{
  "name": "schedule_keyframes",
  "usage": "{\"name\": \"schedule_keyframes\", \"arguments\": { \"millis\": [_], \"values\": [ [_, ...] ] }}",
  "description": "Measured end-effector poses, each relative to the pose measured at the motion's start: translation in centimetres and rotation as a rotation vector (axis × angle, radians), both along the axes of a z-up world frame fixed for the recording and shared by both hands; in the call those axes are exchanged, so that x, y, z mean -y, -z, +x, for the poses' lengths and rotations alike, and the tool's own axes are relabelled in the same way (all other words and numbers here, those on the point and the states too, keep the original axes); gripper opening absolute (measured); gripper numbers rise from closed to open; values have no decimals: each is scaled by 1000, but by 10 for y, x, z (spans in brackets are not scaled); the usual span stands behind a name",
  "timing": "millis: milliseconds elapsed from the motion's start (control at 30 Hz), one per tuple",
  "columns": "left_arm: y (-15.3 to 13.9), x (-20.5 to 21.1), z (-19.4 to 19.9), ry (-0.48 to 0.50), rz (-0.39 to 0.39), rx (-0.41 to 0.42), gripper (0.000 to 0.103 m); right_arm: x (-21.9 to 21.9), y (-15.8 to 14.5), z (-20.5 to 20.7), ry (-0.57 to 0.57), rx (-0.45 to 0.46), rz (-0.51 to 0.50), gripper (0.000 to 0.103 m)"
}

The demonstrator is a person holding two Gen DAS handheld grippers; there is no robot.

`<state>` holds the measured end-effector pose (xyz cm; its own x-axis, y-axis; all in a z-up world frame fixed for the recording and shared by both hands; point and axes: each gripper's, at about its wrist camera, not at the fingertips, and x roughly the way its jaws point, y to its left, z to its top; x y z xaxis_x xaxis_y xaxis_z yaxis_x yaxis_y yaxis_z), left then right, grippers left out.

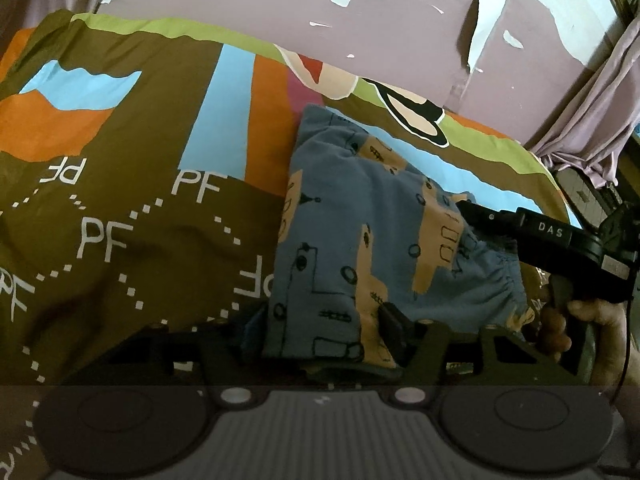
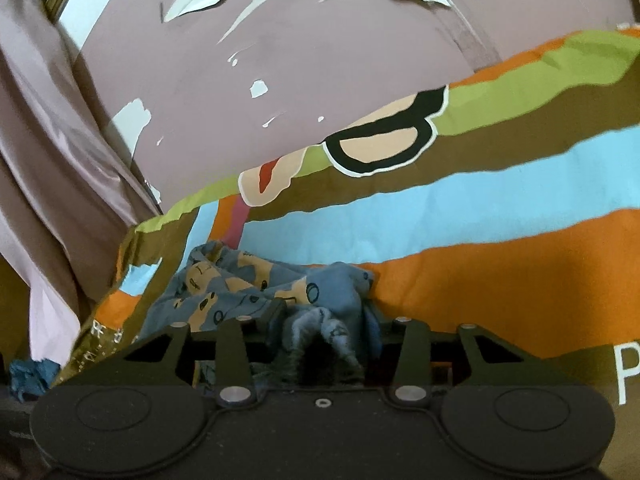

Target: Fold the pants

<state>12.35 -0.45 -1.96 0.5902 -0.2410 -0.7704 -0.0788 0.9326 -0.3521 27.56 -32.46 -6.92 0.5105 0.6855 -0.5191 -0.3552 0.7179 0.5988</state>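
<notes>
The pants (image 1: pixel 360 232) are blue with tan patches and black doodles, lying folded on a patterned bedsheet (image 1: pixel 132 200). In the left wrist view, my left gripper (image 1: pixel 324 340) has its fingers around the near edge of the pants, with cloth between them. My right gripper (image 1: pixel 480 212) reaches in from the right at the gathered waistband. In the right wrist view, my right gripper (image 2: pixel 324 328) has bunched blue cloth of the pants (image 2: pixel 256 284) between its fingers. How tightly either pair of jaws is shut is hidden by cloth.
The bedsheet (image 2: pixel 500 220) has brown, orange, light blue and green bands with white "PF" letters. A mauve wall (image 1: pixel 360 28) with peeling paint stands behind the bed. A curtain (image 1: pixel 592 128) hangs at the right, and shows in the right wrist view (image 2: pixel 44 168) at the left.
</notes>
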Motion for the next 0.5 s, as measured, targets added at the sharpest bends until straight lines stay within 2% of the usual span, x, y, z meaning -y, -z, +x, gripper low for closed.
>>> {"name": "schedule_keyframes", "arguments": {
  "millis": [167, 300, 500],
  "values": [
    [-1, 1, -1, -5, 2, -2, 63, 0, 0, -3, 12, -6, 6, 39],
    [-1, 2, 0, 0, 11, -1, 63, -4, -1, -7, 17, 16, -26, 32],
    [-1, 1, -2, -5, 0, 0, 58, -7, -4, -12, 25, 50, -53, 26]
  ]
}}
